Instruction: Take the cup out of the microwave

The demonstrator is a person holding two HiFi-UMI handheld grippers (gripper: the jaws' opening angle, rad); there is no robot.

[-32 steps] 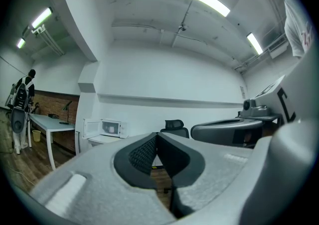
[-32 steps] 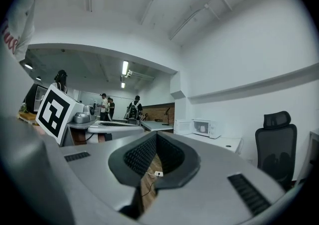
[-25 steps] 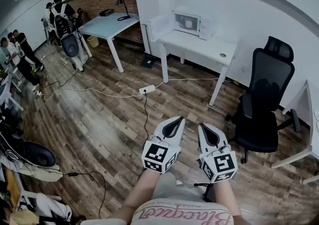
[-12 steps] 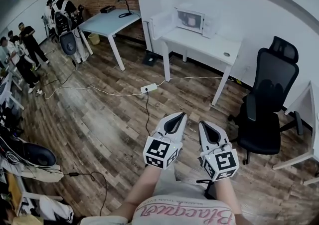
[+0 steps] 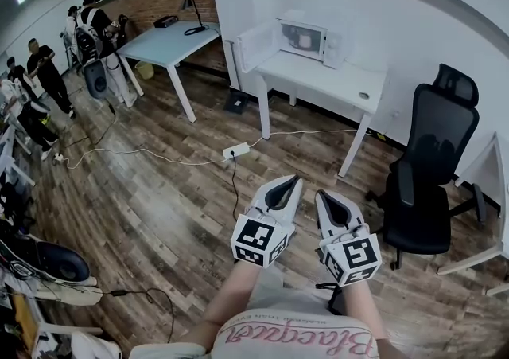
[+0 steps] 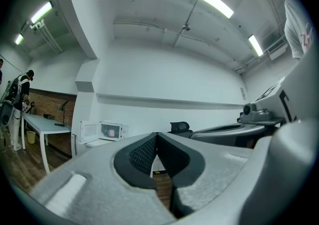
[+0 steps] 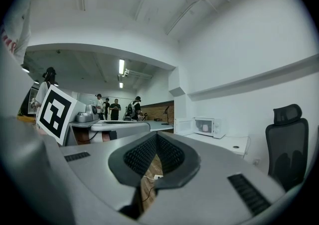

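The grey two-jaw left gripper [image 5: 295, 178] and right gripper [image 5: 320, 194] are holding their jaws pressed together, gripping nothing. A small pale cup [image 7: 205, 127] is sitting inside the open white microwave [image 5: 302, 37], well ahead of both jaw tips.

floor [image 5: 159, 198]: wood planks | walls [image 5: 413, 23]: white | white desk [image 5: 318, 76] | black chair [image 5: 425, 190]

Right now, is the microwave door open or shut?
Open: the microwave door is swung out to the left of the microwave, and a pale cup shows inside.
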